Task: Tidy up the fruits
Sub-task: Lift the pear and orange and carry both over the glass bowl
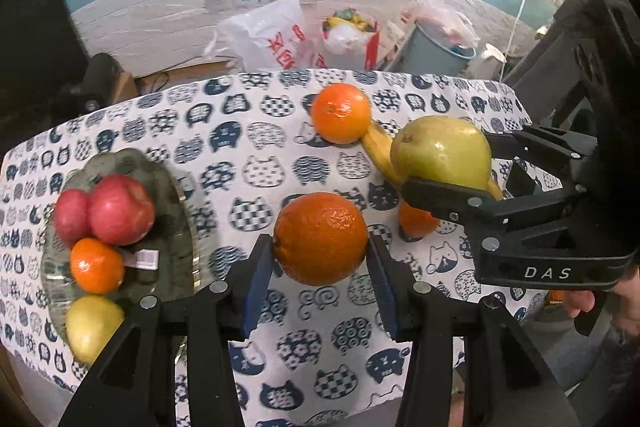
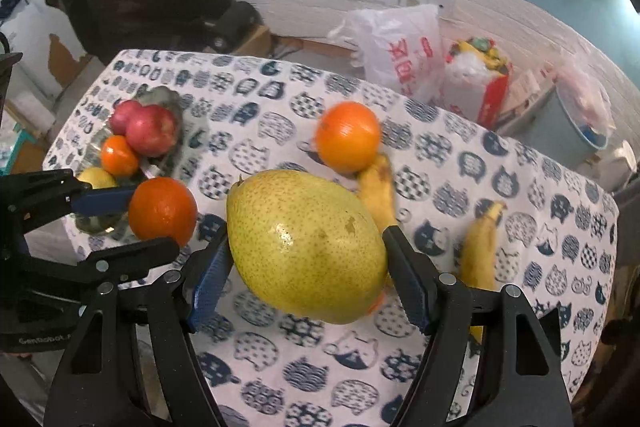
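Observation:
My left gripper (image 1: pixel 320 243) is shut on a large orange (image 1: pixel 320 239) and holds it above the cat-print tablecloth (image 1: pixel 248 131). In the right wrist view the same gripper (image 2: pixel 154 219) and orange (image 2: pixel 162 211) appear at the left. My right gripper (image 2: pixel 306 233) is shut on a yellow-green pear (image 2: pixel 308 247), also lifted off the cloth; it shows at the right of the left wrist view (image 1: pixel 450 163) with the pear (image 1: pixel 442 151). A glass plate (image 1: pixel 176 195) at the left holds two red apples (image 1: pixel 120 209), a mandarin (image 1: pixel 97 265) and a yellow fruit (image 1: pixel 92 327).
On the cloth lie another orange (image 2: pixel 347 137), two bananas (image 2: pixel 380 191) (image 2: pixel 480 251) and a small orange (image 1: pixel 418 221) partly hidden under the right gripper. Beyond the table's far edge stand plastic bags (image 1: pixel 272 35) and a grey bin (image 1: pixel 436 51). A hand (image 1: pixel 592 299) grips the right tool.

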`<state>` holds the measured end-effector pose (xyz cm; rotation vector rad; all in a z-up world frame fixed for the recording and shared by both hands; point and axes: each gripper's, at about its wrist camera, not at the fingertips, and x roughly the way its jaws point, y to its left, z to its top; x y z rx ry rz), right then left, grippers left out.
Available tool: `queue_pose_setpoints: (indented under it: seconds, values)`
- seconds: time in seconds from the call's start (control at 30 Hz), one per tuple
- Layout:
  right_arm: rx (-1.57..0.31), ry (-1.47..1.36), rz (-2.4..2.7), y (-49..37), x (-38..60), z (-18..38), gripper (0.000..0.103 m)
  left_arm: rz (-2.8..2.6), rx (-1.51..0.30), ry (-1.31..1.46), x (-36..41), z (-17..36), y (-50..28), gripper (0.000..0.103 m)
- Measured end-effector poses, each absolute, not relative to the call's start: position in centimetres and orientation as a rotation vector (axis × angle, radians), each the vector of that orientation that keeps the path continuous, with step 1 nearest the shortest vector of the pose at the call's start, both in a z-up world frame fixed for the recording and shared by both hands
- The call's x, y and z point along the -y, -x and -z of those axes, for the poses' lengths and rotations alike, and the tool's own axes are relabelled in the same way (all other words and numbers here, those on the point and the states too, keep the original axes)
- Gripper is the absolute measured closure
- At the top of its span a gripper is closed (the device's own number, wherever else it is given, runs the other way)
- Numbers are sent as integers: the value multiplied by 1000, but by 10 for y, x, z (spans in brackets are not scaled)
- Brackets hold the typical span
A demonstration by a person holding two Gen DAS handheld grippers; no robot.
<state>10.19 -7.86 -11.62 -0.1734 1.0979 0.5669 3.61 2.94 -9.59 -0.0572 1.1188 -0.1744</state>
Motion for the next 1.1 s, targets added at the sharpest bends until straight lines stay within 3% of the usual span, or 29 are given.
queue_pose_setpoints:
  seconds: [1.1]
  values:
    - [-1119, 281, -799, -90, -94, 121, 29, -85, -1155, 248, -180, 125, 13, 55]
